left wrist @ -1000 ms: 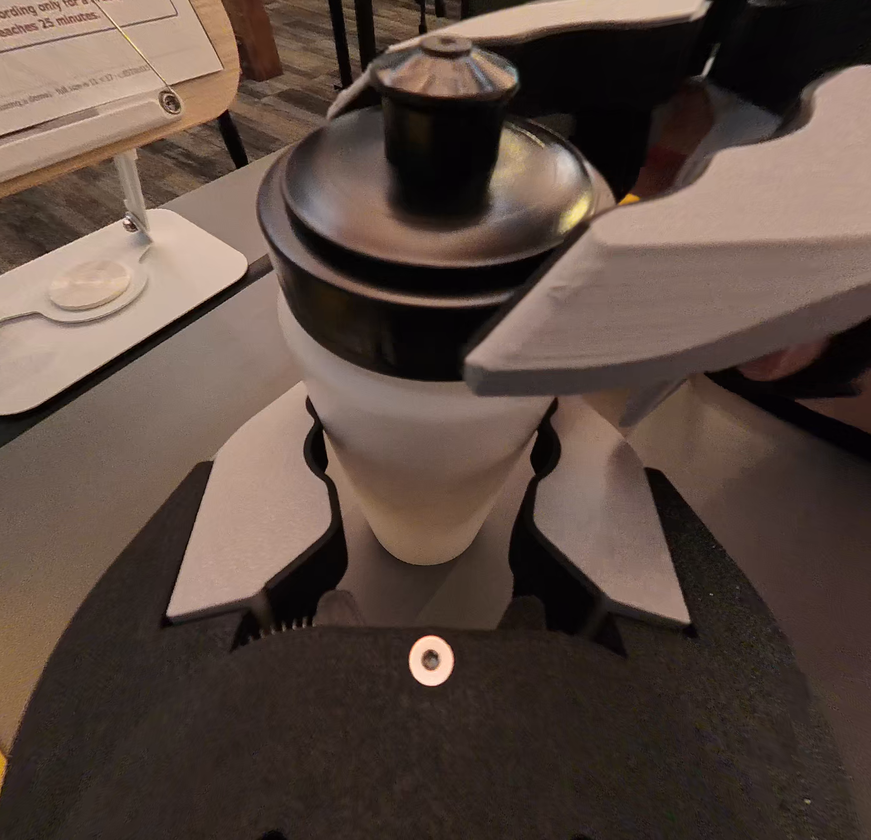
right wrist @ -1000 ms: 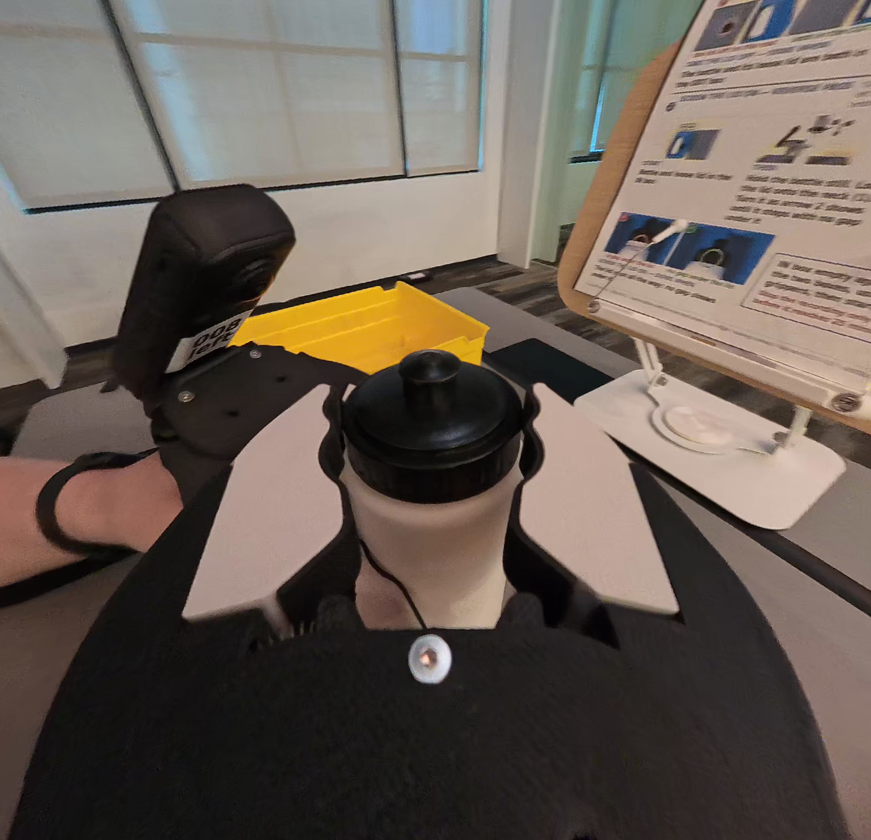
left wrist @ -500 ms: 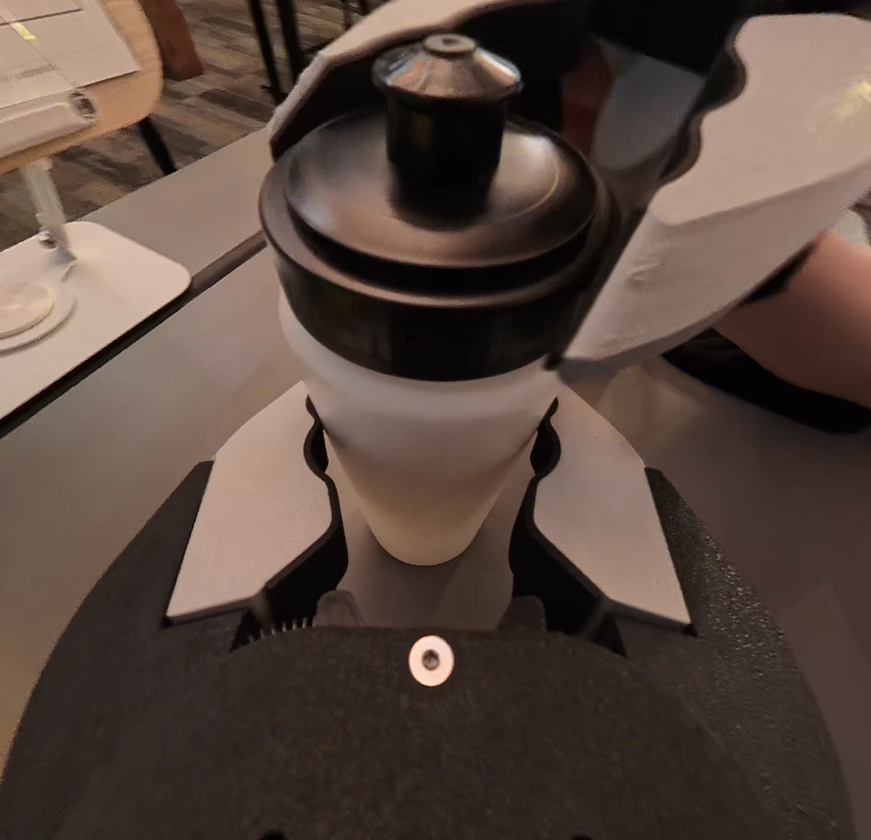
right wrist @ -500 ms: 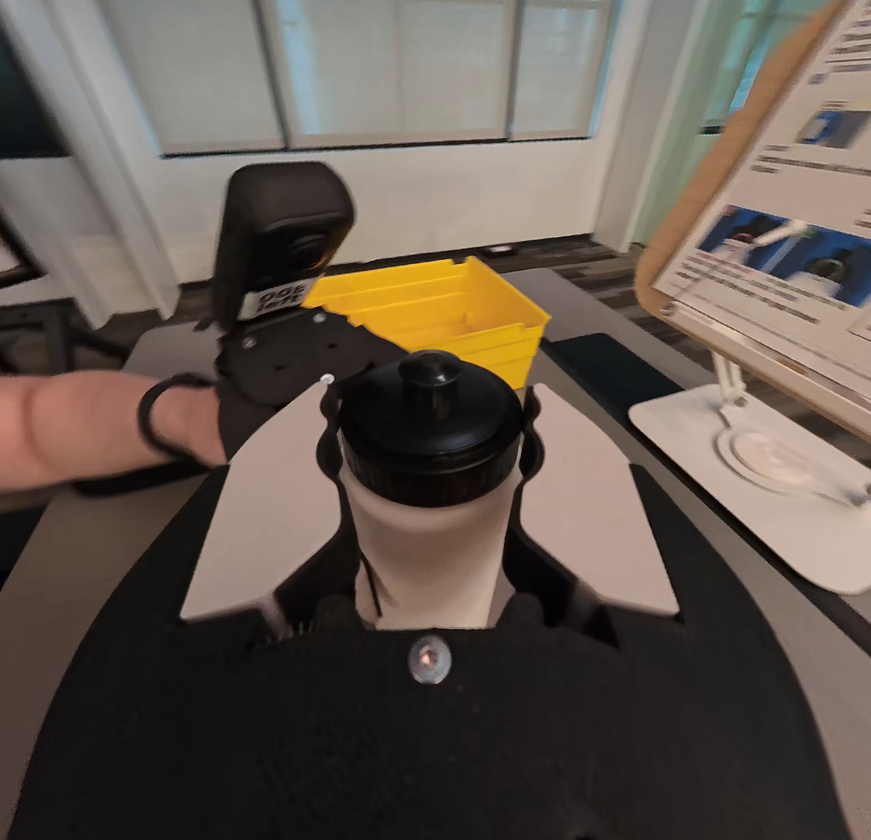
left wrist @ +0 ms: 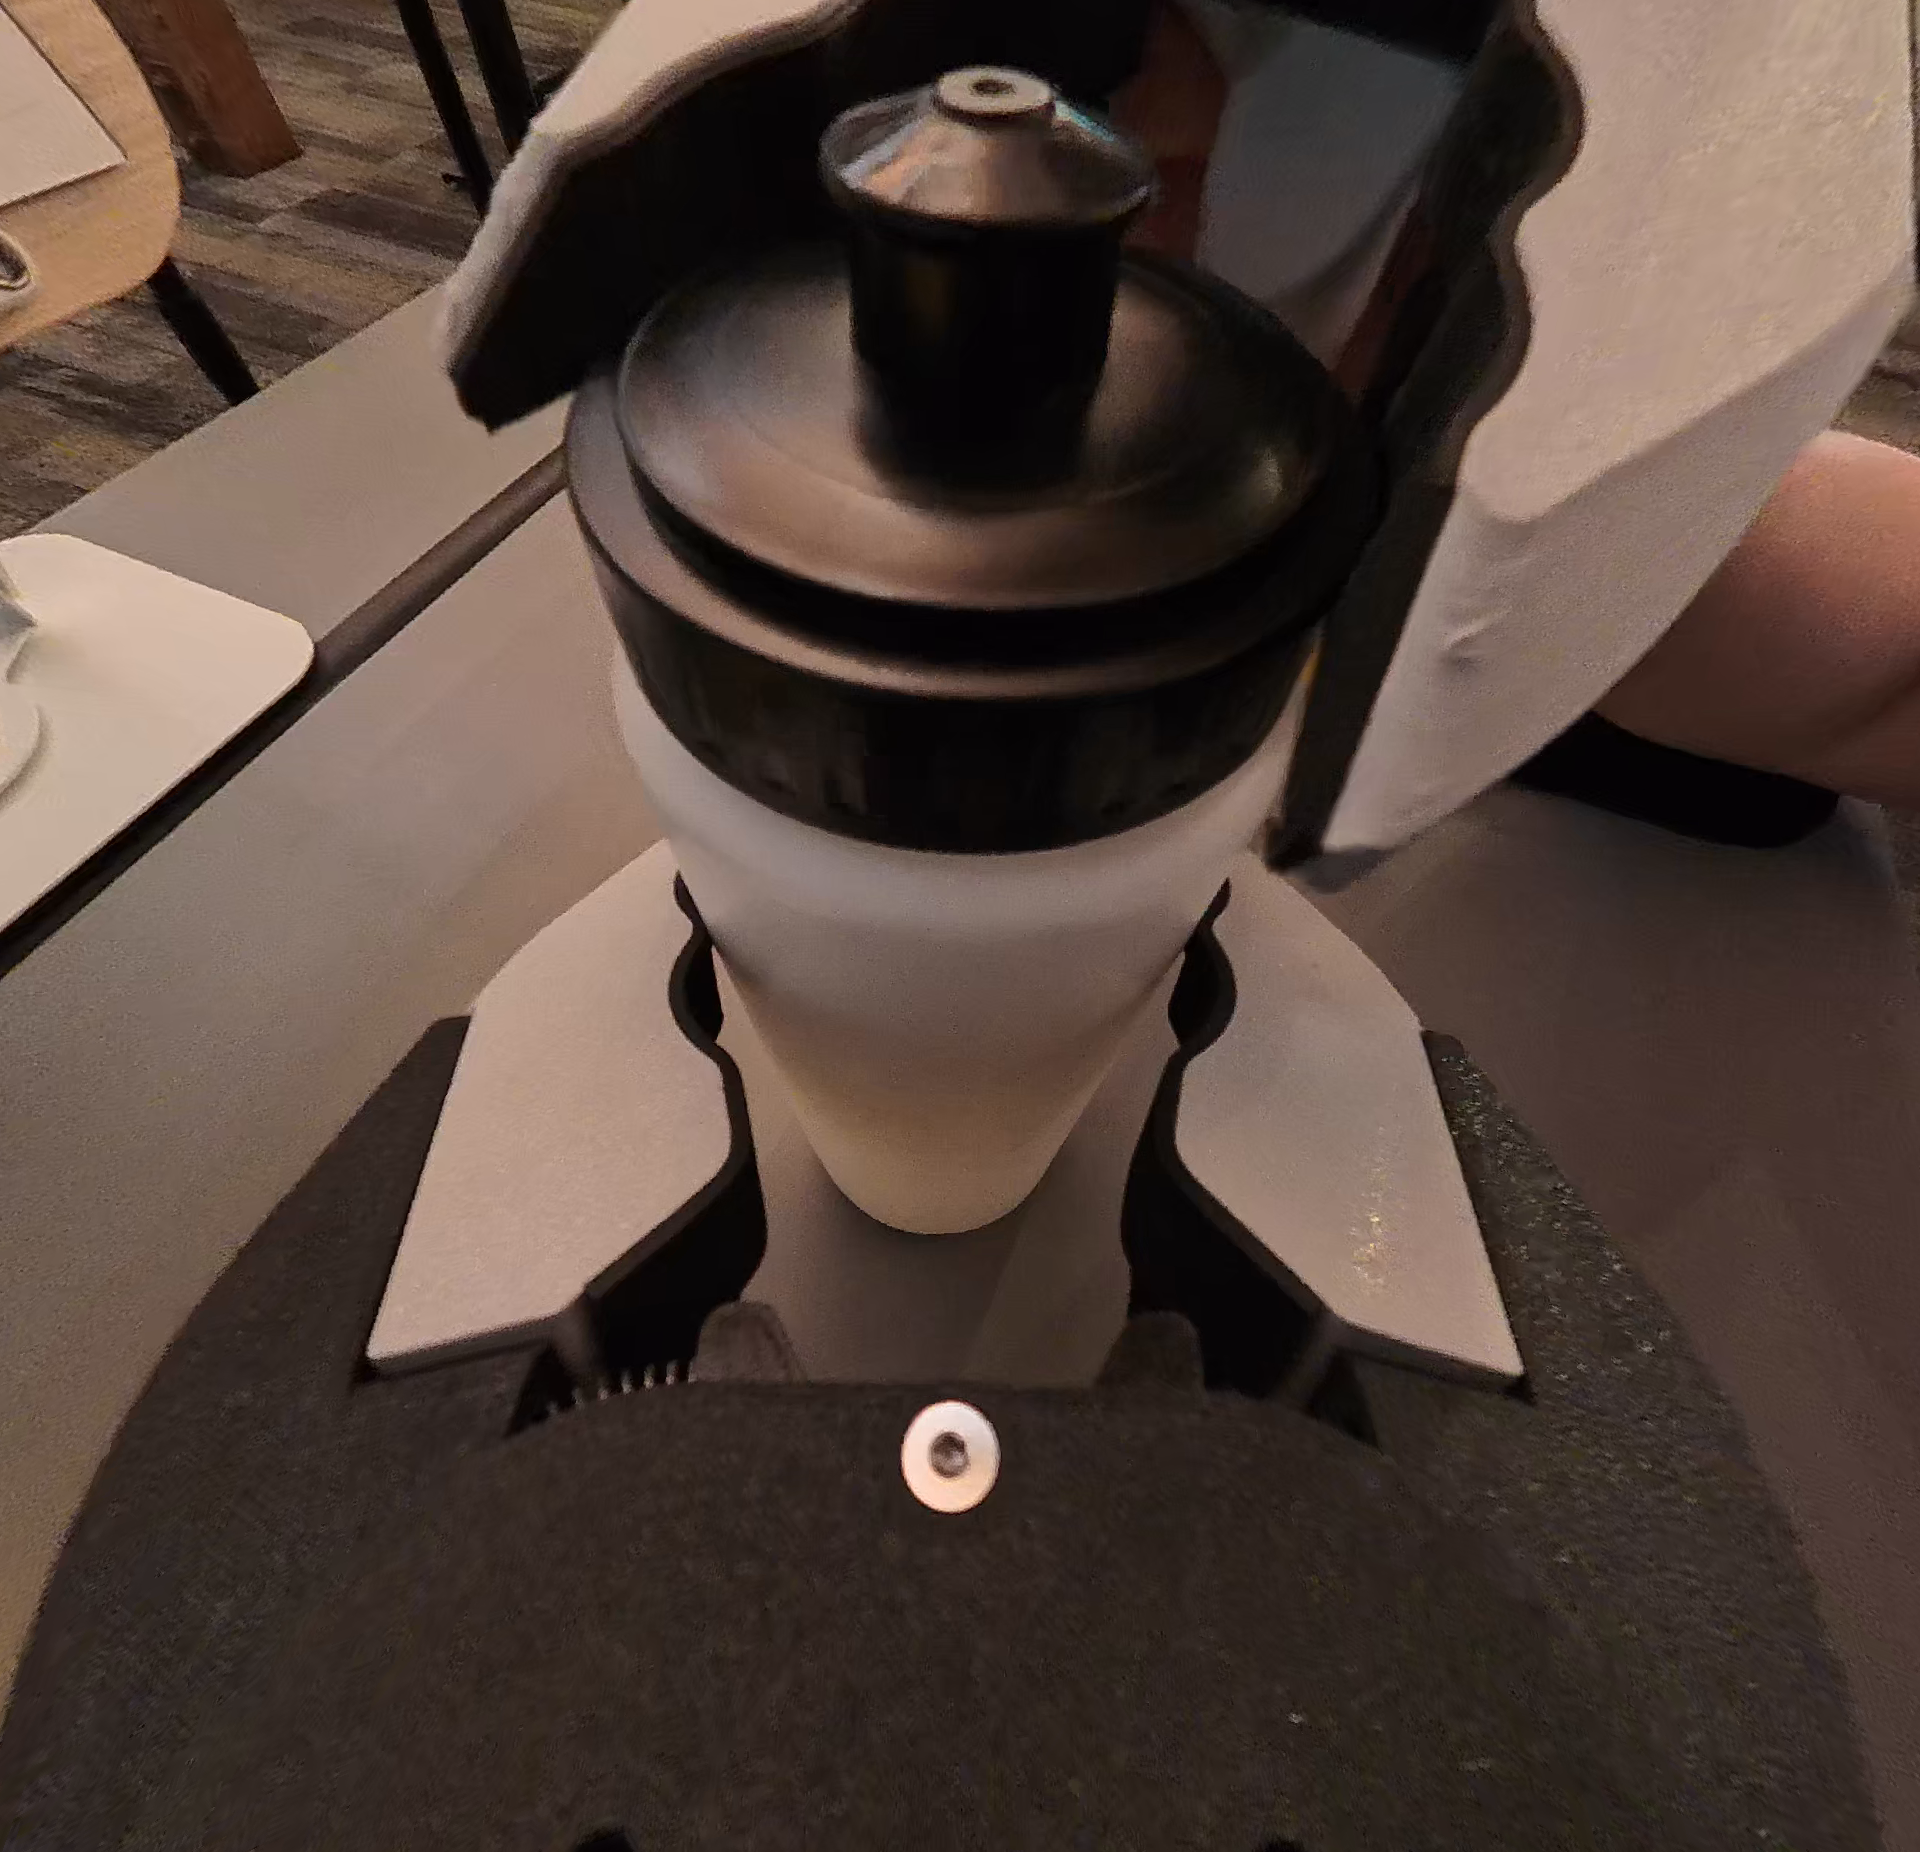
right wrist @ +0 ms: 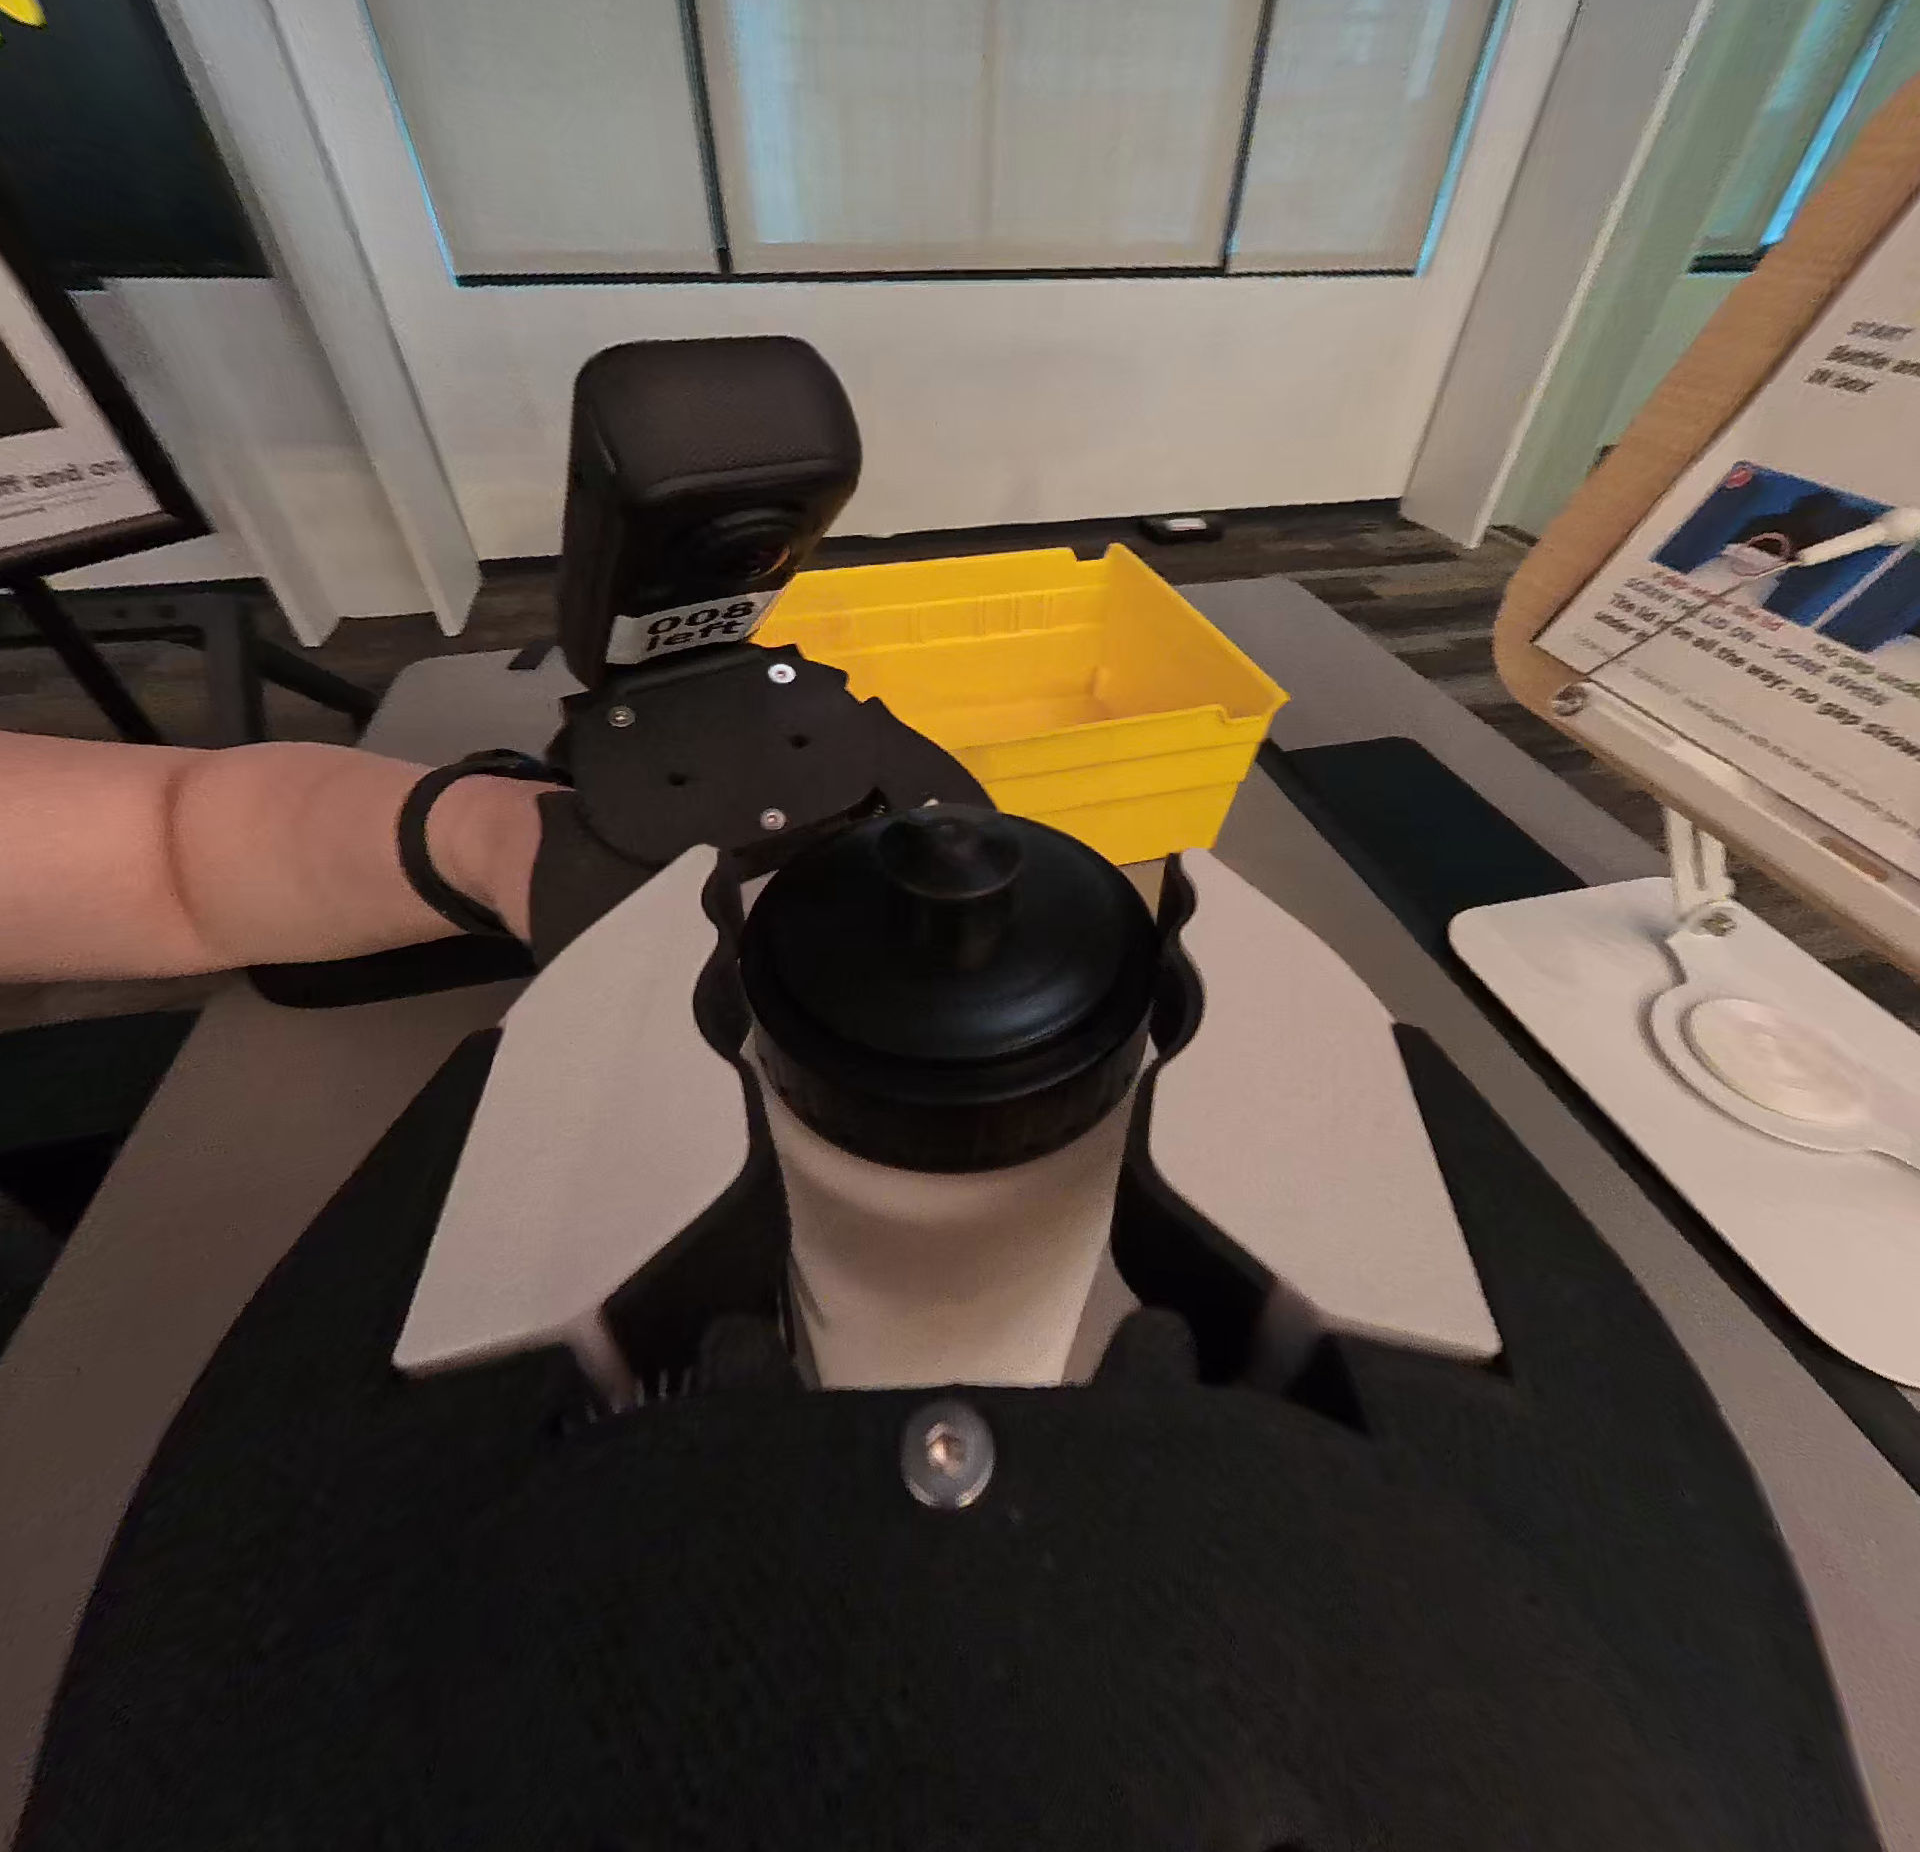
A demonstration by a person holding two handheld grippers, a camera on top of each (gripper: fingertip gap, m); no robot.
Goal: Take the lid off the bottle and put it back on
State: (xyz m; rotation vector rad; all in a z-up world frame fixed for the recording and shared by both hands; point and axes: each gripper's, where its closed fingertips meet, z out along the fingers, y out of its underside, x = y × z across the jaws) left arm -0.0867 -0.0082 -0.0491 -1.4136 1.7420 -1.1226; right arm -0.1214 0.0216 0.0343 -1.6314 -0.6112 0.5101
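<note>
The sports bottle [left wrist: 956,971], white and upright at frame centre on the grey table [left wrist: 260,971], has its body clamped by the left gripper [left wrist: 951,981]. The right gripper [right wrist: 951,981] is closed around its black lid [right wrist: 951,1002], which sits on the neck; whether unscrewing or retightening, I cannot tell. One bottle, one lid, two grippers, one yellow bin [right wrist: 1039,701] at upper centre.

Bottle [left wrist: 935,981]: matt, frosted white plastic, smooth.
Lid [left wrist: 966,597]: black plastic, glossy on top, ribbed around its rim.
Left gripper [left wrist: 951,981]: smooth matt pale-grey fingers [left wrist: 582,1168] on a rough, grainy black body with a bright metal screw.
Right gripper [right wrist: 951,981]: same finish.
Bin [right wrist: 1049,701], beyond the right gripper: glossy yellow plastic.
Stand base [right wrist: 1704,1106], to its right: smooth white, likely painted metal.
Board [right wrist: 1662,431]: light wood edge, printed paper.
Table [left wrist: 343,867]: smooth matt grey.
</note>
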